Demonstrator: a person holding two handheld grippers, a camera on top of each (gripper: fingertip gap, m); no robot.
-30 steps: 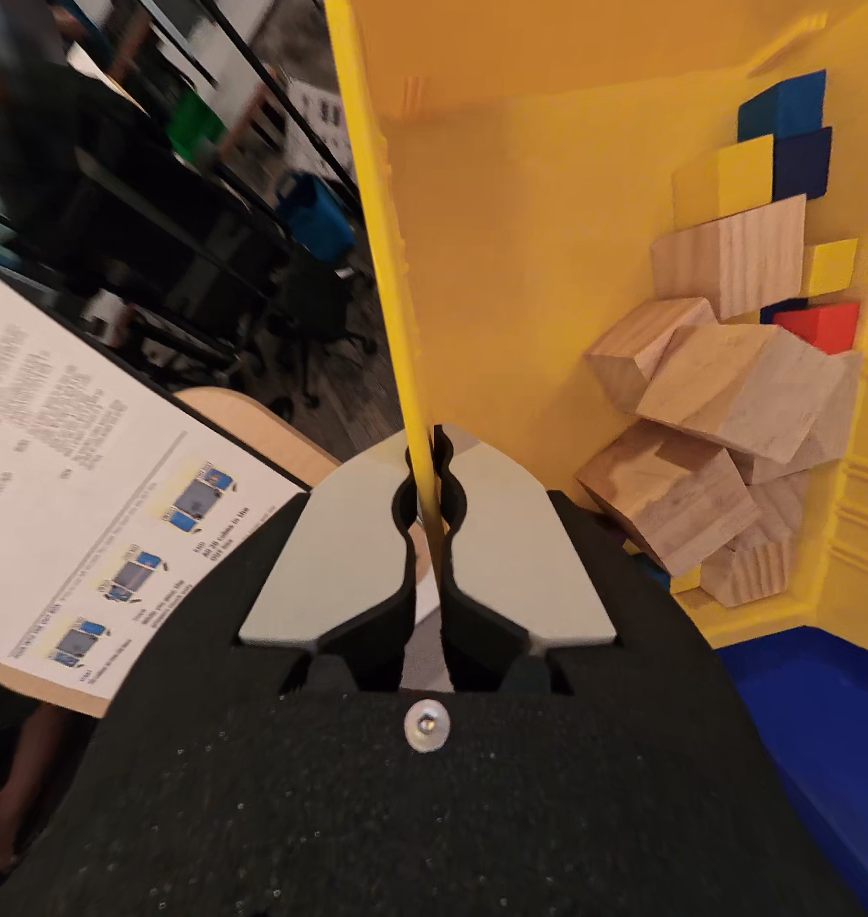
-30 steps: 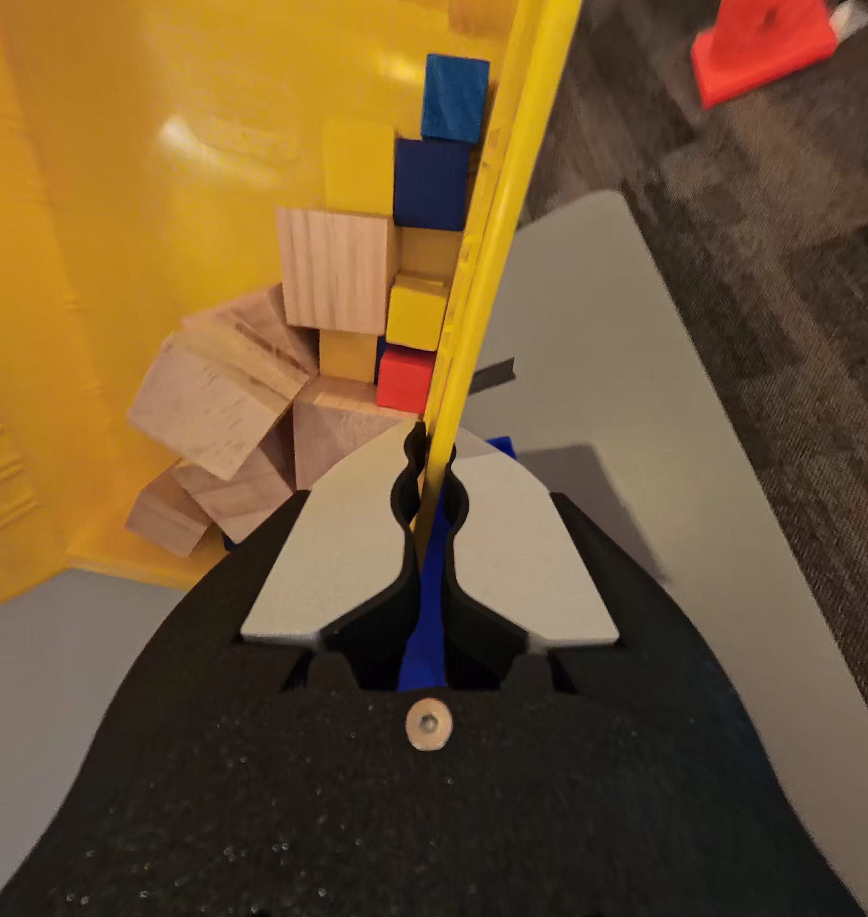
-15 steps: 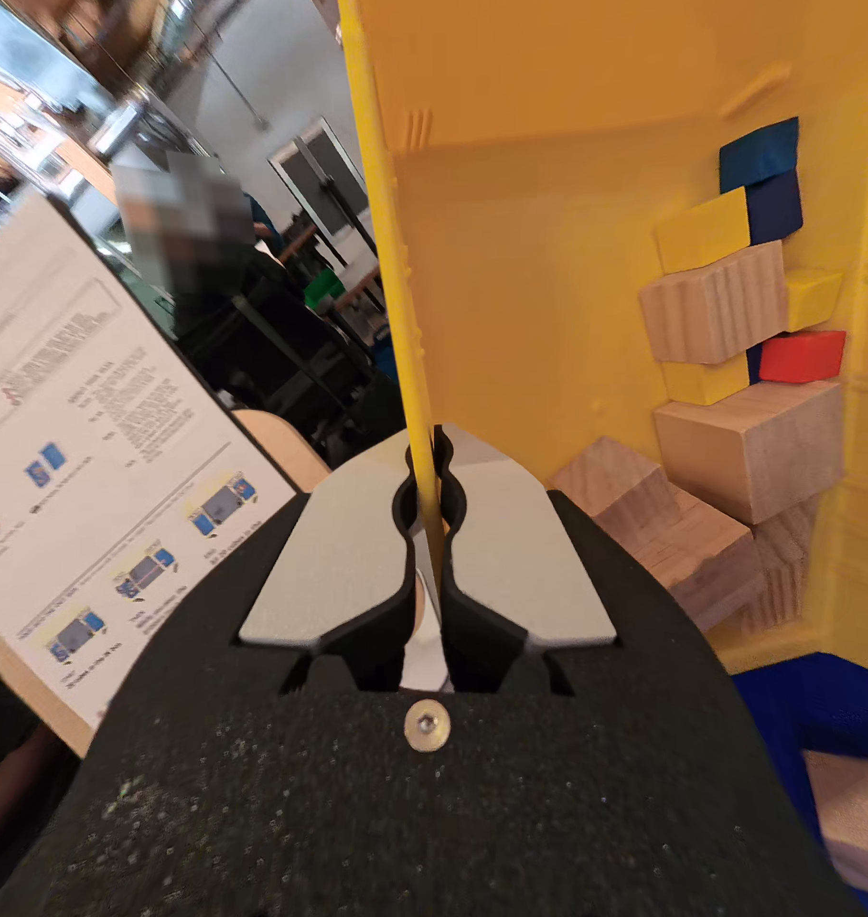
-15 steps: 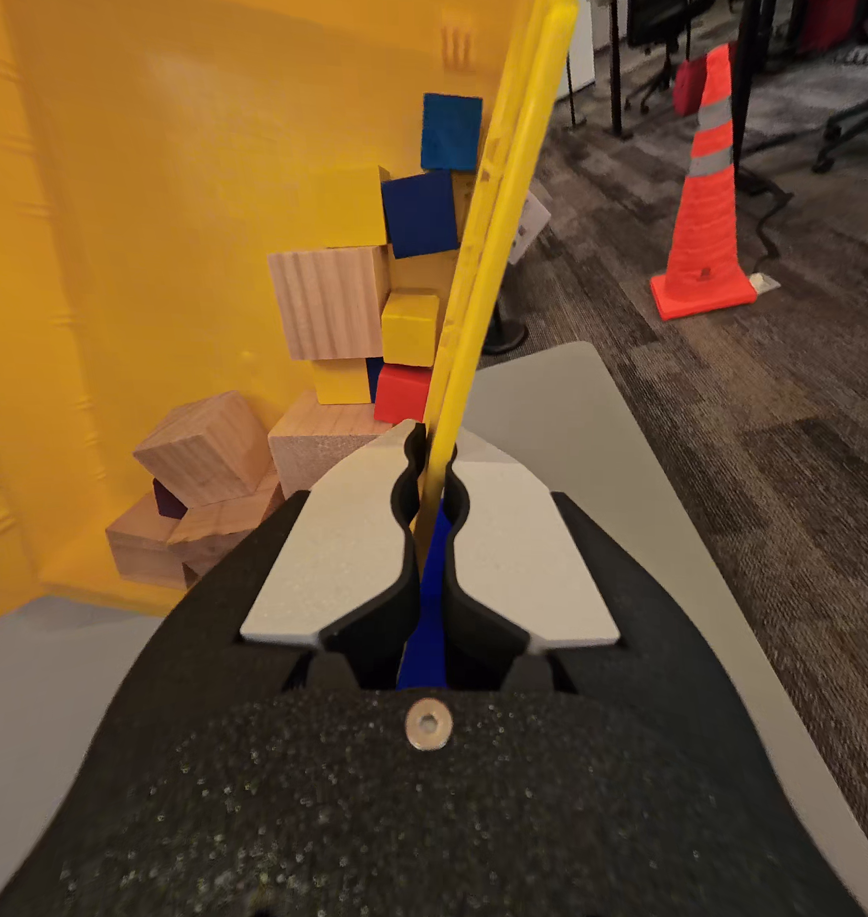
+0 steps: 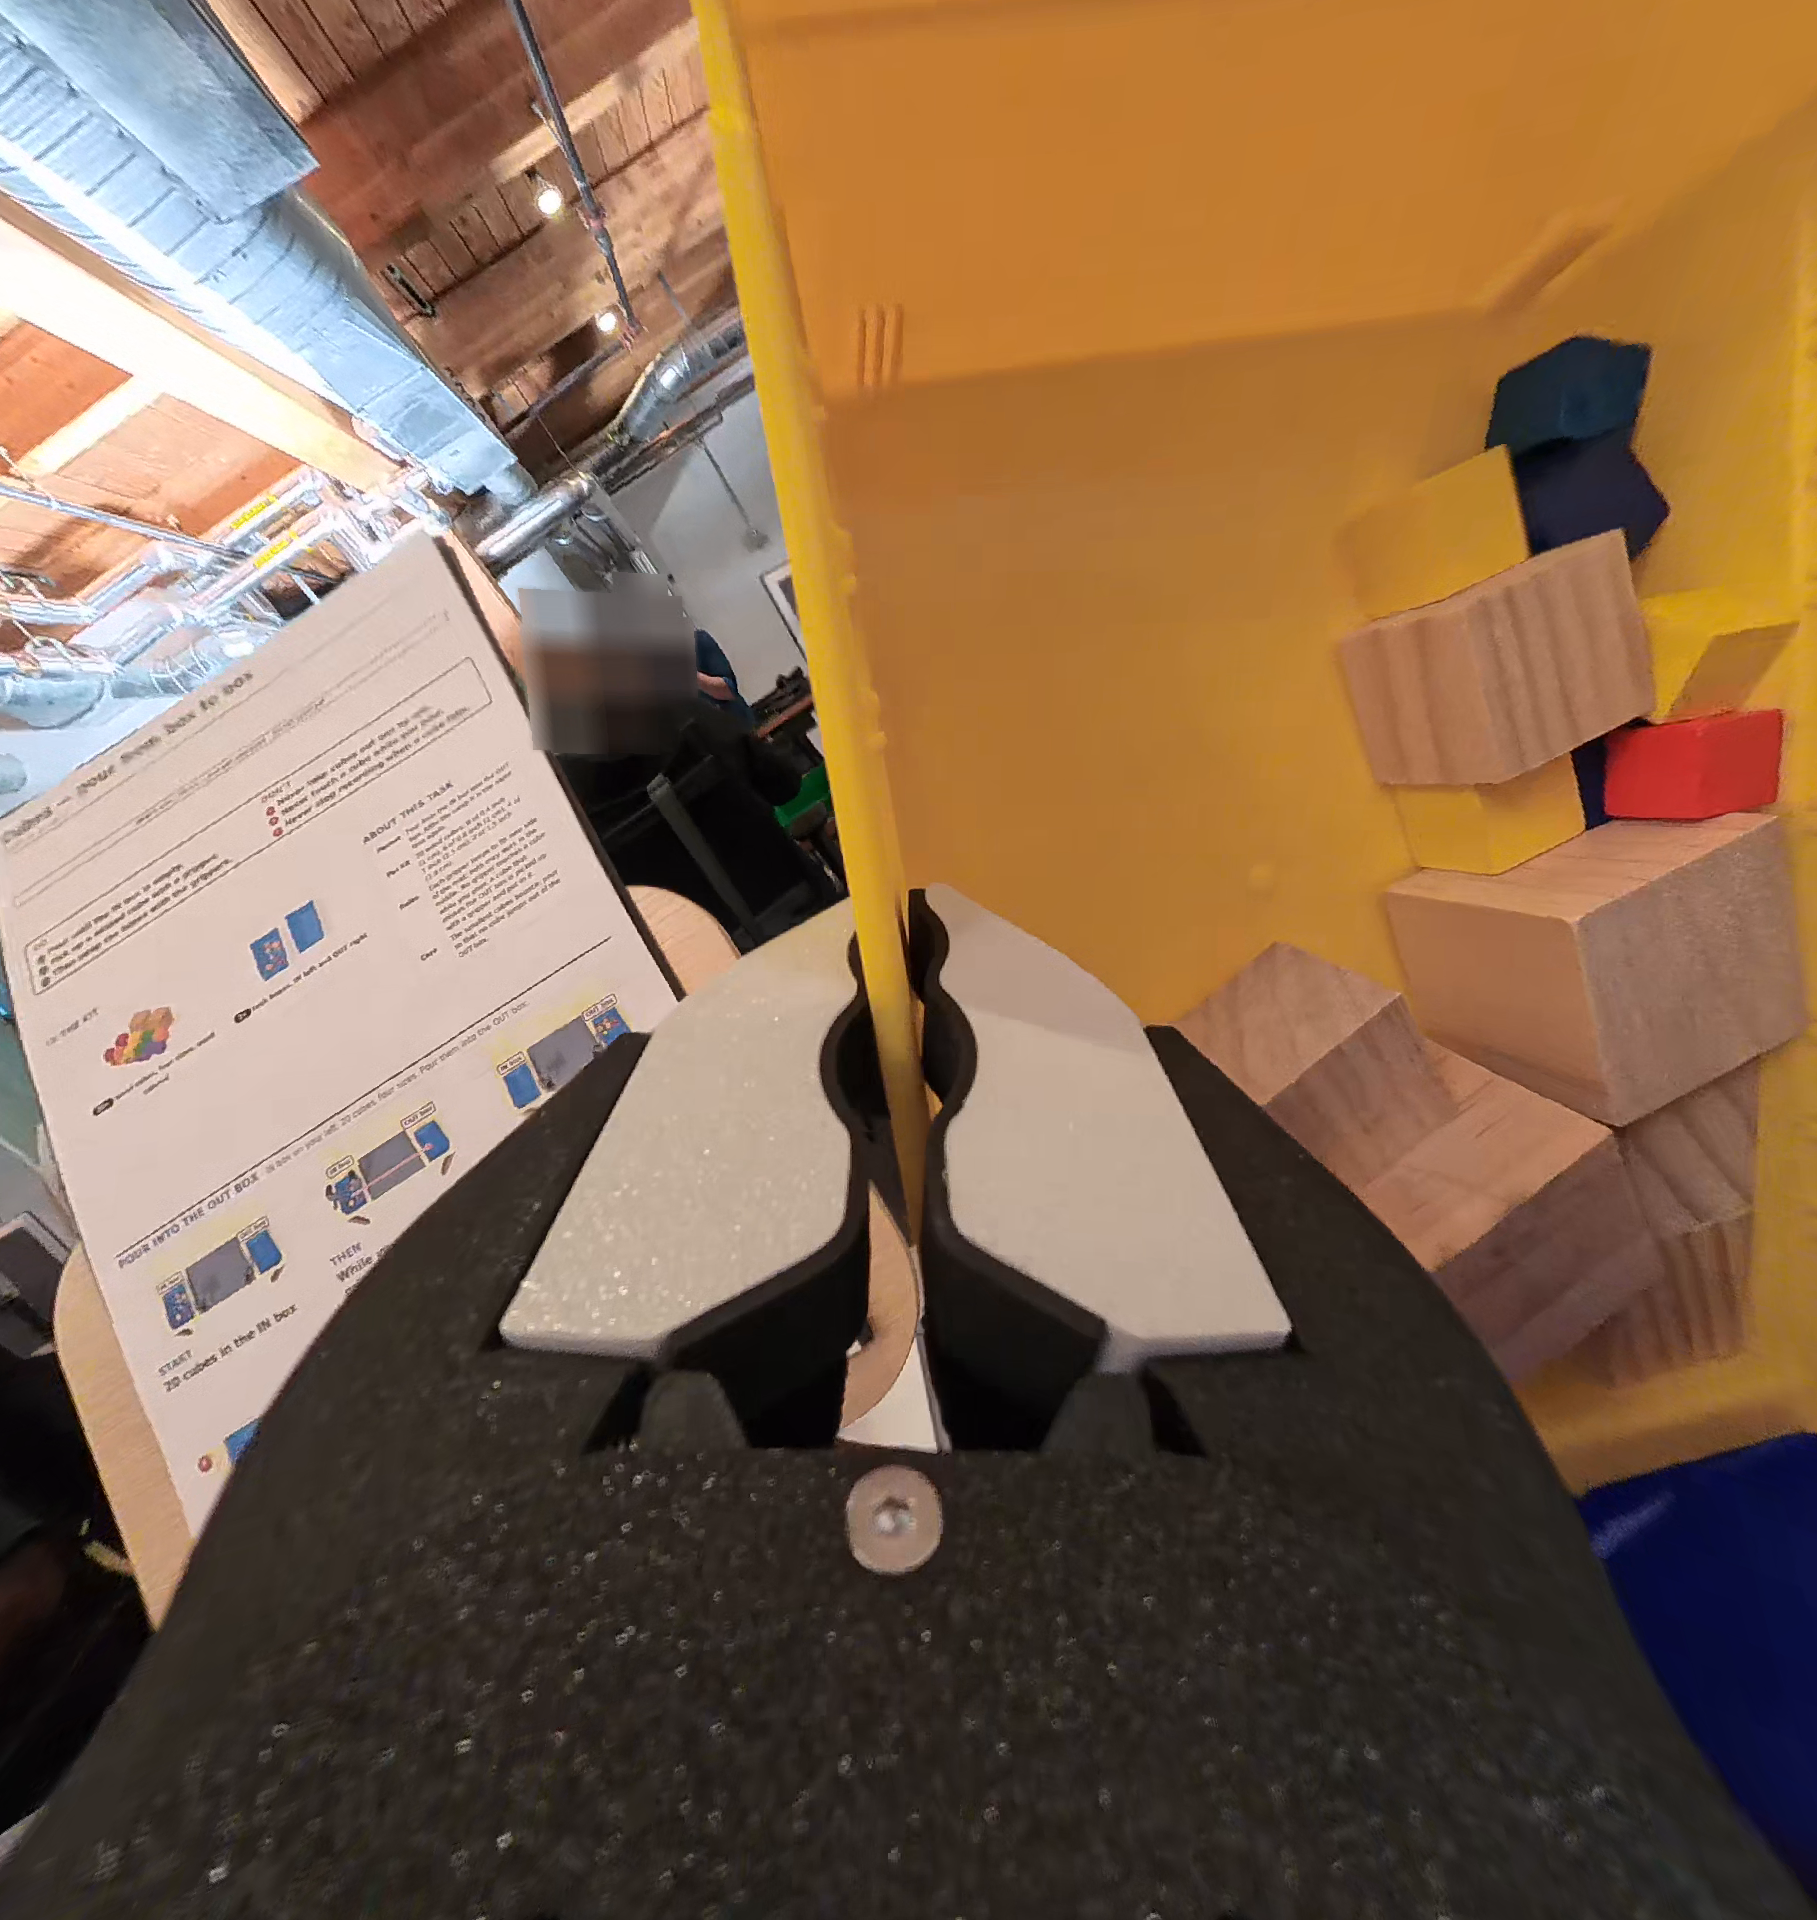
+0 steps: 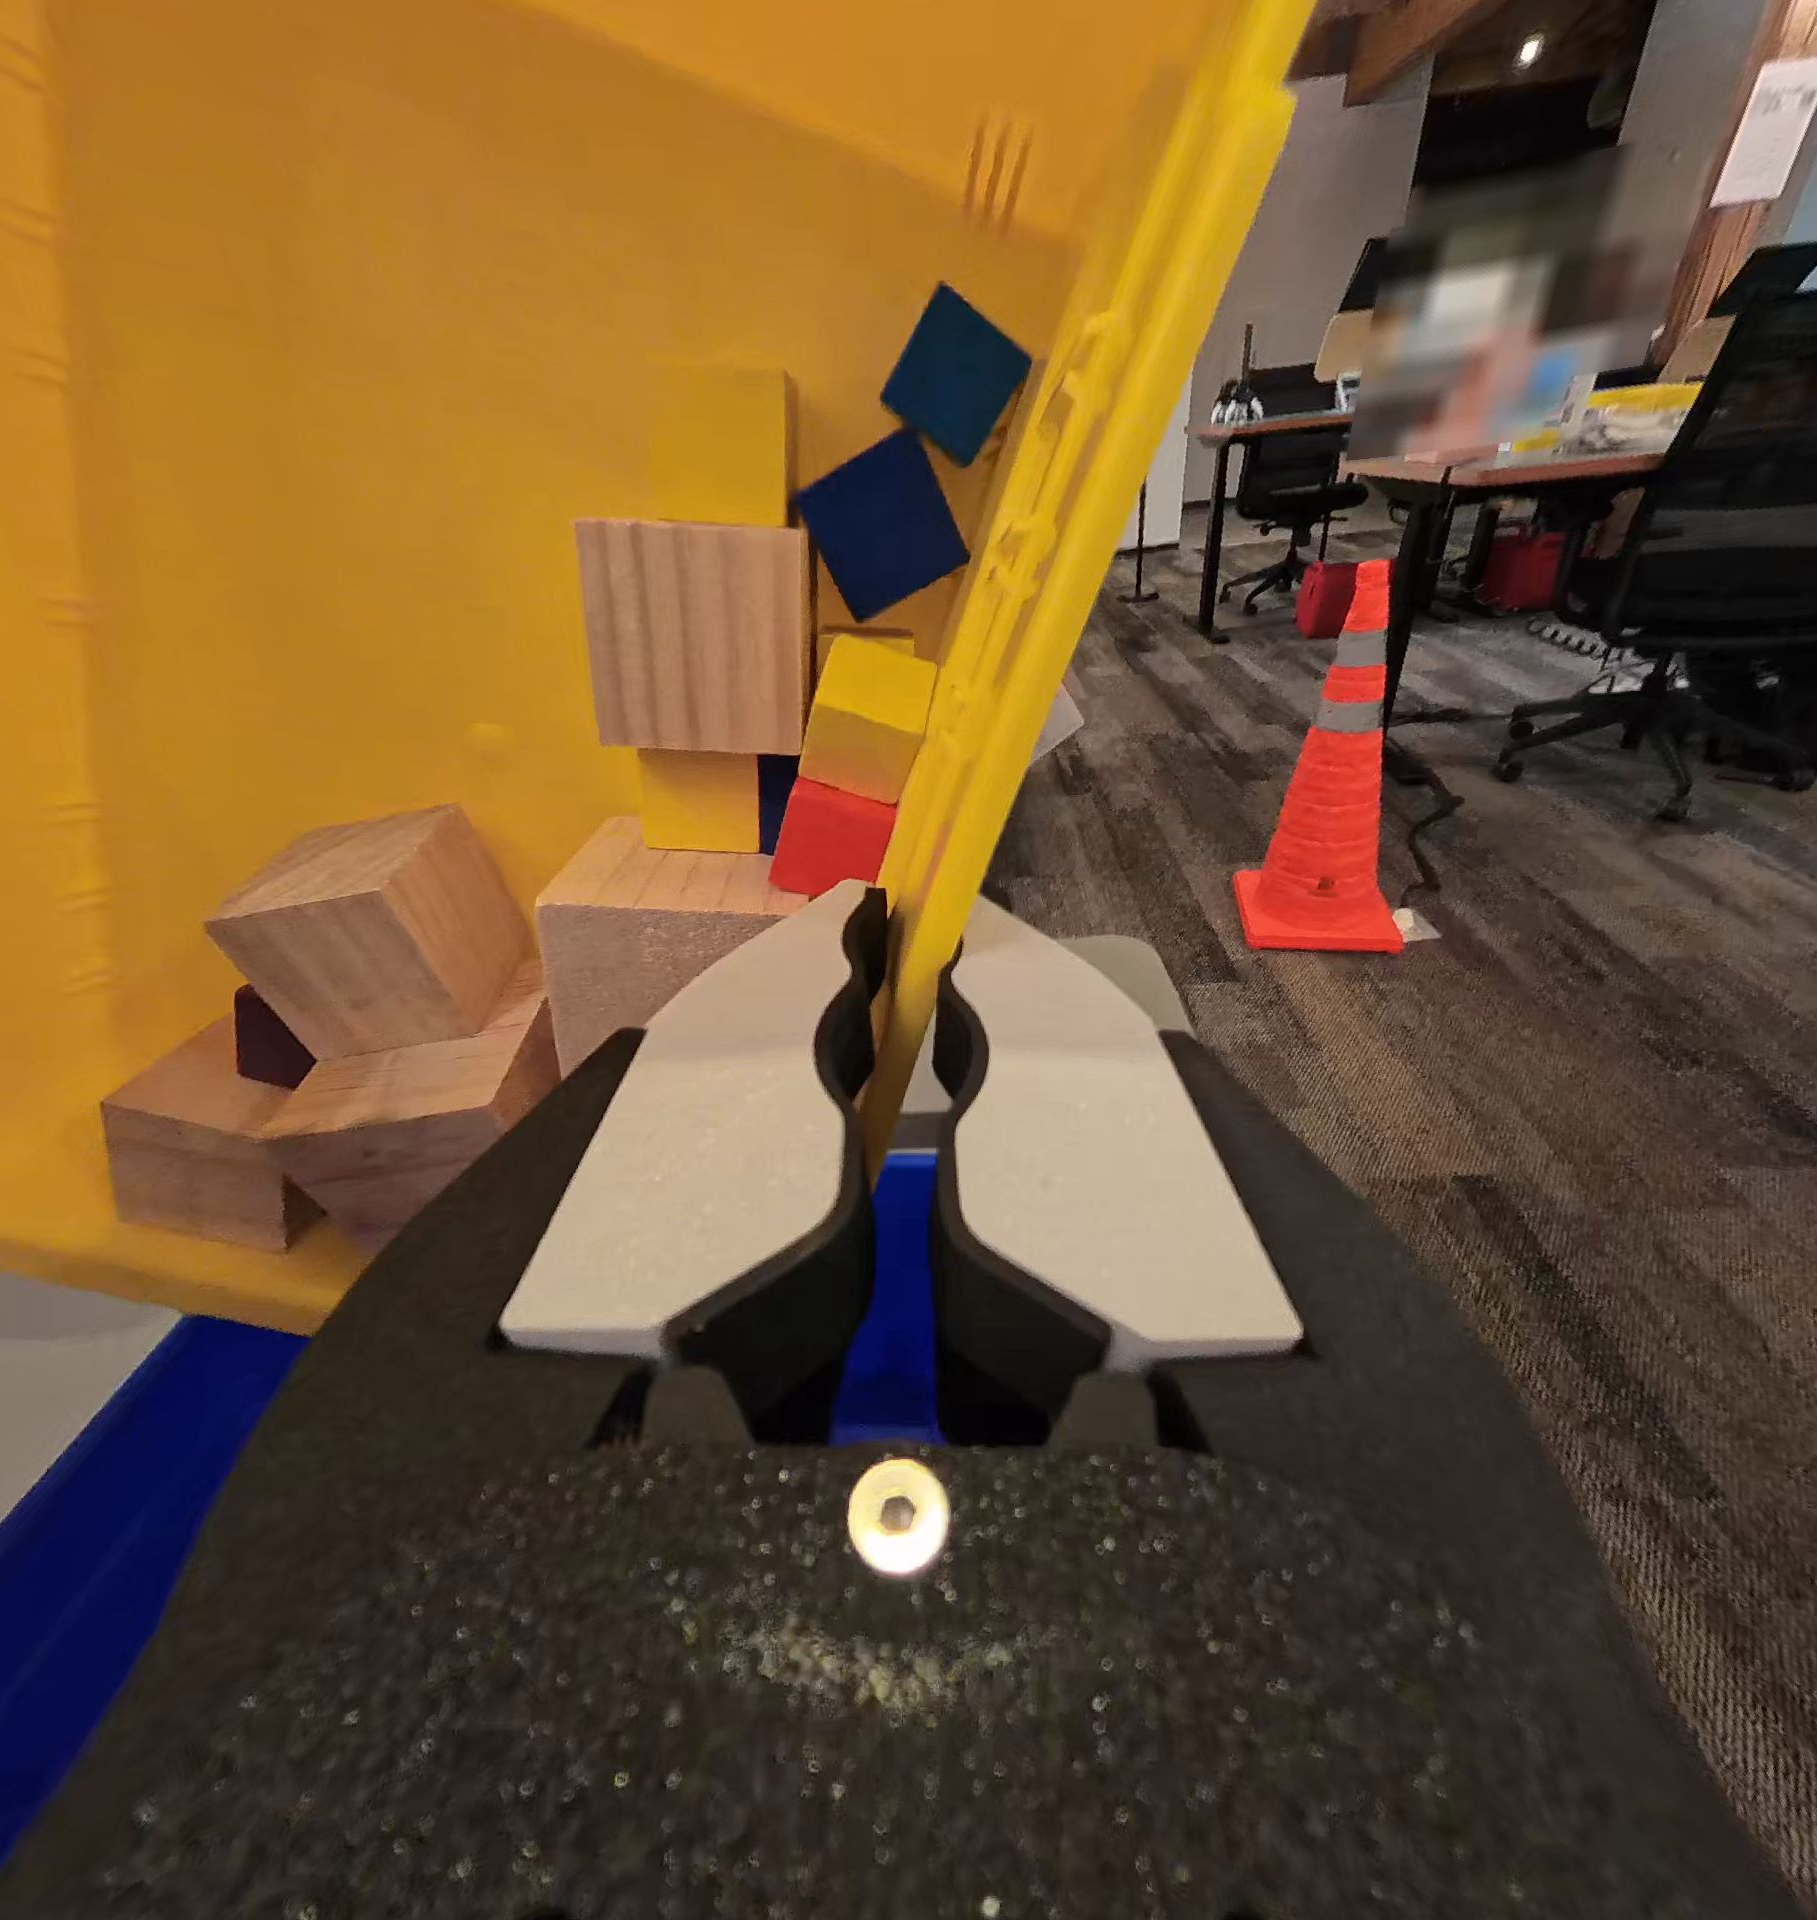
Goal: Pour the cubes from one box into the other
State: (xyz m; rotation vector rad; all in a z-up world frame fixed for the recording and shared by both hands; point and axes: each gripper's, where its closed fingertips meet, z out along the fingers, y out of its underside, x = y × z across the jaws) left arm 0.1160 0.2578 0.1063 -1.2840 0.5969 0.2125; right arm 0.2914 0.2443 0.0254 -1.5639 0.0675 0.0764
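While tipped, yellow box (image 5: 1091, 623) | left gripper (image 5: 896, 1049), right gripper (image 6: 904, 1023) pinch opposite rims | blue box (image 6: 62, 1475) below

The left gripper (image 5: 891, 940) has a broad black body with a grainy, speckled surface that widens toward the camera. Two pale grey fingers (image 5: 717, 1153) sit on top of it, flat and matte, each tapering to a rounded tip. Black pads line their inner edges in a wavy profile. A single silver hex-socket screw (image 5: 893, 1550) sits on the body's midline just behind the fingers. The right gripper (image 6: 909, 935) is built the same: black speckled body, pale grey fingers (image 6: 701, 1164) with wavy black inner edges, and one silver hex-socket screw (image 6: 897, 1515) at the centre.
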